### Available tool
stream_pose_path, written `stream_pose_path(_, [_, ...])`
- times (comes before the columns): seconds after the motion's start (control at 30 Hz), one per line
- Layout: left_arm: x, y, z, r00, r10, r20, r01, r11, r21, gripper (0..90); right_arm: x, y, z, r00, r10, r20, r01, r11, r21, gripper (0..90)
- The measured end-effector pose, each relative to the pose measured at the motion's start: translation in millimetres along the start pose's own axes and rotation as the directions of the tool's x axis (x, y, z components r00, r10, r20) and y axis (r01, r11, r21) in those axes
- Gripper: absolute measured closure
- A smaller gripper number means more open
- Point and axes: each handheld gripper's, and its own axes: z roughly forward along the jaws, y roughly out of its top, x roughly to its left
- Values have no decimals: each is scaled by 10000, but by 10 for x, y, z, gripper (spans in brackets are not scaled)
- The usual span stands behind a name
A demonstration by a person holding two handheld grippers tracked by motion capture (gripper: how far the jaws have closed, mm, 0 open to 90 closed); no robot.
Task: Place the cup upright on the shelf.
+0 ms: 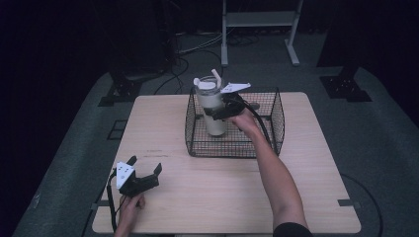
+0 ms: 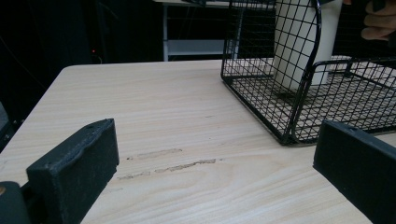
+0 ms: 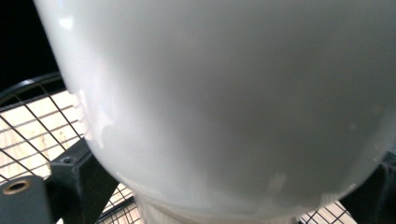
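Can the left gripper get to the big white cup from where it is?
Probably not yet. The left gripper sits open, far back on the table, and the wire basket's wall stands before the cup, which the right gripper holds.

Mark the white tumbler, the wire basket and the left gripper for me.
white tumbler (image 1: 215,111), high view, on its side wall.
wire basket (image 1: 232,148), high view, on its near wall.
left gripper (image 1: 145,167), high view, between its open jaws.

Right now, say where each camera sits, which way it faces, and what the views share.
High view: above the person's side, facing forward and down on the table; both forearms, left hand-held gripper, right hand-held gripper.
Left gripper view: low over the table, facing the basket; its open jaws.
Right gripper view: pressed against the tumbler; jaws flank it.
Shared: basket and tumbler.
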Motion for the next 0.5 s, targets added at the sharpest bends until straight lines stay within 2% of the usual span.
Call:
stream_pose_path(0.3, [2, -2, 0, 10000, -7, 25, 7, 10000, -46, 0, 24, -42, 142, 9997, -243, -100, 247, 9985, 486, 60])
stream_pose_path(0.33, [3, -1, 0, 10000, -9, 32, 9, 10000, -49, 0, 32, -44, 146, 9996, -278, -93, 281, 9989, 378, 60])
stream_pose_path(0.5, [1, -2, -1, 10000, 10, 51, -10, 10000, -49, 0, 25, -45, 144, 9989, -449, -129, 455, 9978, 487, 61])
